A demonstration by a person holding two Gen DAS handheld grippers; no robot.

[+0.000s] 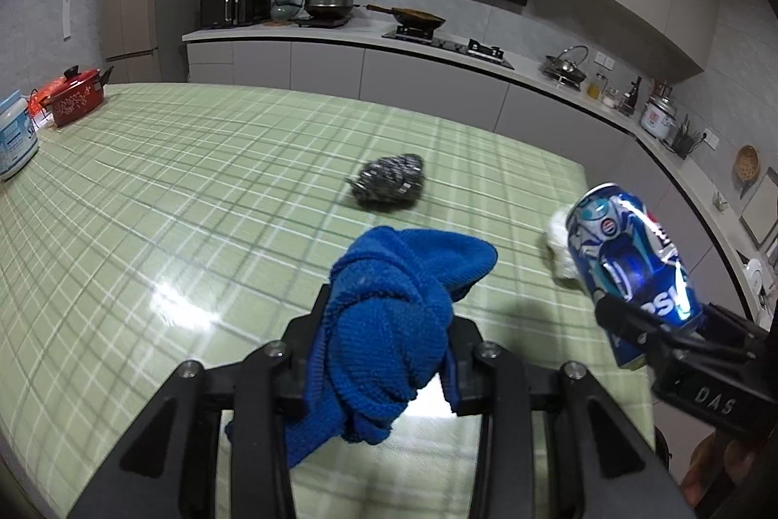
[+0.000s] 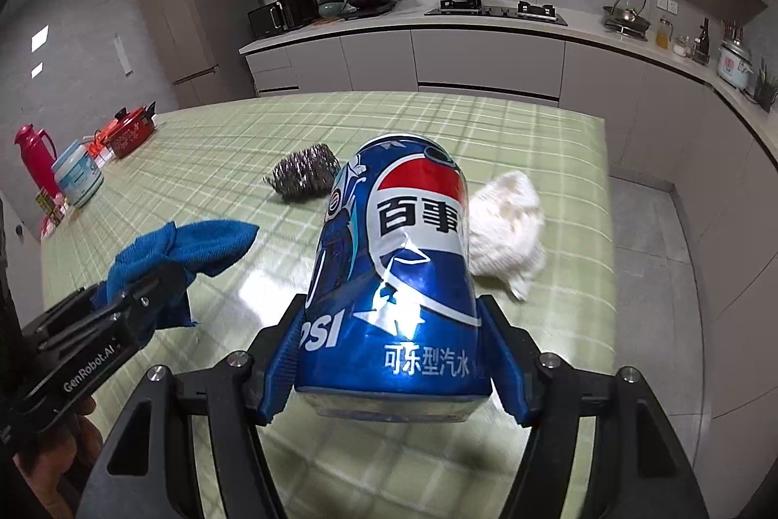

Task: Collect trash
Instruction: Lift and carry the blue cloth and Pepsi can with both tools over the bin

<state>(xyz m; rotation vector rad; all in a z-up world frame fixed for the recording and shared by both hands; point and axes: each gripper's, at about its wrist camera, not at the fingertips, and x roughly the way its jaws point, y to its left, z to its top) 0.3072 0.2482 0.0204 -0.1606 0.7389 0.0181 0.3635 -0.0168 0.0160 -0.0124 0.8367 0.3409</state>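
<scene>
Your left gripper is clenched on a bunched blue cloth, which fills the gap between its fingers and droops toward the camera; in the right wrist view the same gripper shows at the lower left with the cloth sticking out past its tips, lifted off the table.

Your right gripper grasps a dented blue Pepsi can by its lower end, its fingers pressed on both sides. The left wrist view shows that can from the side, at the right edge, tilted with its top toward the far left.

On the green checked table, a steel wool scrubber lies near the middle, and a crumpled white tissue lies to the right of it, near the table's right edge. In the left wrist view the can covers most of the tissue.

Only the right wrist view shows the red thermos at the far left and the floor to the right of the table. Both views show the white tub and the red pot at the table's left edge; the left view cuts the tub off.

The cloth hides your left fingertips. The can hides the table just ahead of your right gripper. A hand shows only as a dark sliver at the lower left corner. The far counter's small items are too small to make out.
</scene>
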